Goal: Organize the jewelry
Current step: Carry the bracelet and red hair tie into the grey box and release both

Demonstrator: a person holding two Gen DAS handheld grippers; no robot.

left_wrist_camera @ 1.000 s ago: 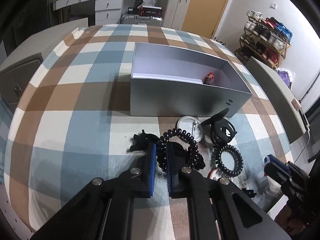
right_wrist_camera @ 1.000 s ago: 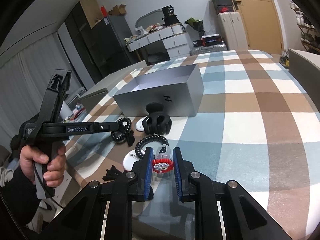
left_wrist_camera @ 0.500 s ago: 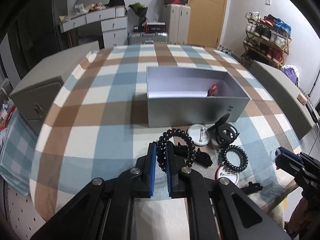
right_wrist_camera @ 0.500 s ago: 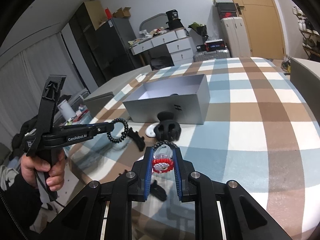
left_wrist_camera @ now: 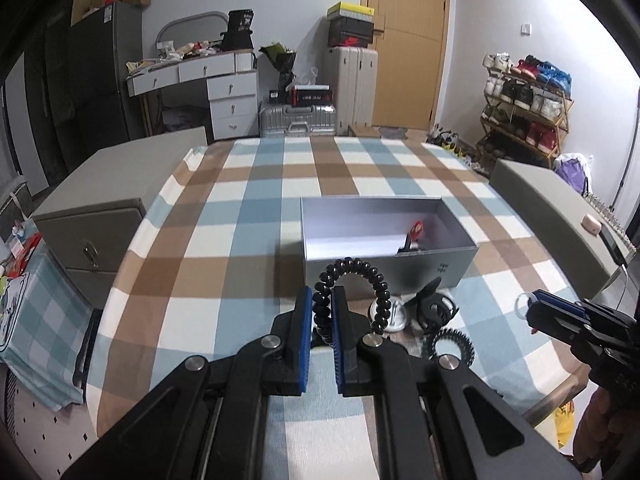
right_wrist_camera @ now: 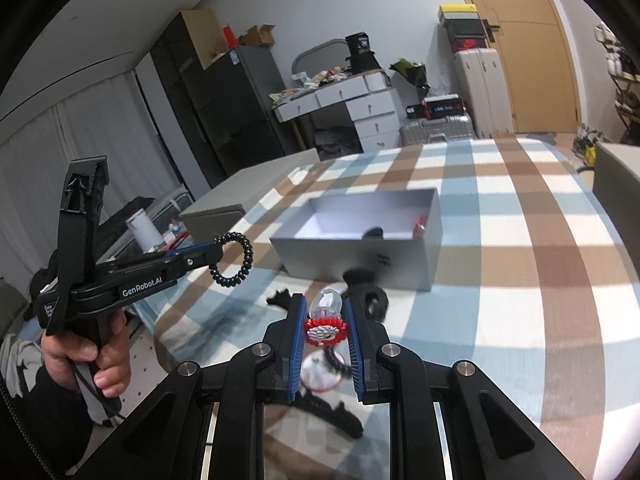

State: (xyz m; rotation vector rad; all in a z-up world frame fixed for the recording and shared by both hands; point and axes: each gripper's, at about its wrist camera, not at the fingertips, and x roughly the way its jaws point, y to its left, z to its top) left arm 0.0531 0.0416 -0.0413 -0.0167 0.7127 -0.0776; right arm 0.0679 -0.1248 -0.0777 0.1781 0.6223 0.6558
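Left tool is pinching a black coiled hair tie above the counter, near the open grey rectangular box; right tool is pinching a red-and-white beaded ring.

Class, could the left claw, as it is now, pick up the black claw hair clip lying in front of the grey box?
Probably not yet. The left claw is already shut on a black spiral hair tie, so it has no free grip for the black claw hair clip. Nothing else blocks the path.
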